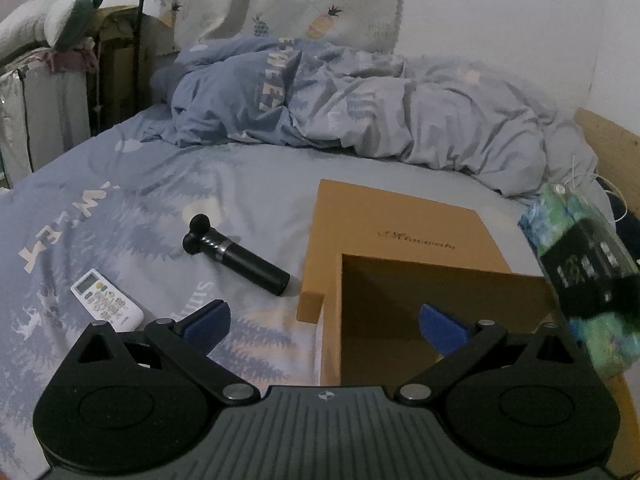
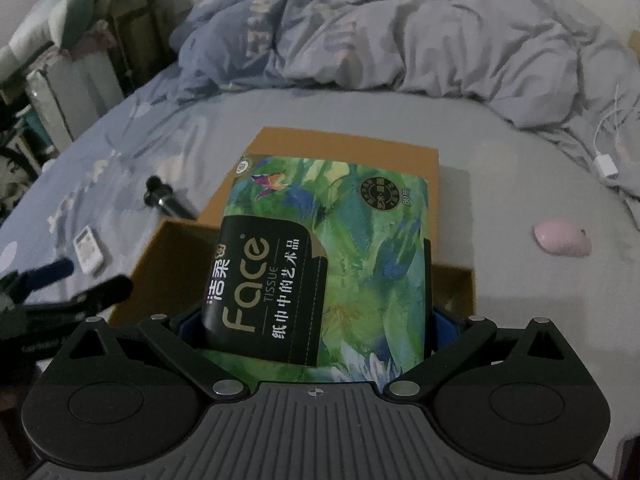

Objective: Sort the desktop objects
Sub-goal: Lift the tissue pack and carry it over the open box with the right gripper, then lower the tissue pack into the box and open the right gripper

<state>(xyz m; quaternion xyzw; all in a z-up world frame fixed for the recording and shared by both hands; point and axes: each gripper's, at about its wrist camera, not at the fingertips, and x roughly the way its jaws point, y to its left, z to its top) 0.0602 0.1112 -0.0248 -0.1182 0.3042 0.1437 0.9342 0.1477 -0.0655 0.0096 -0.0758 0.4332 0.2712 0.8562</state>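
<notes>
right claw (image 2: pixel 314 330) clamps tissue pack (image 2: pixel 328 256) above box (image 2: pixel 452 284) | left claw (image 1: pixel 324 320) agape

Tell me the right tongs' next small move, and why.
Probably lower the tissue pack into the open cardboard box and release. The right tongs grip it just above the box, and the left tongs are open and hold nothing.

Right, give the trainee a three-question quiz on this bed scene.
1. True or false: the right tool grips the green tissue pack.
2. Which lies nearer the open brown cardboard box: A) the black cylindrical massager or B) the white remote control?
3. Fill in: the left tool is ___.

Key: 1 true; 2 A; 3 open.
</notes>
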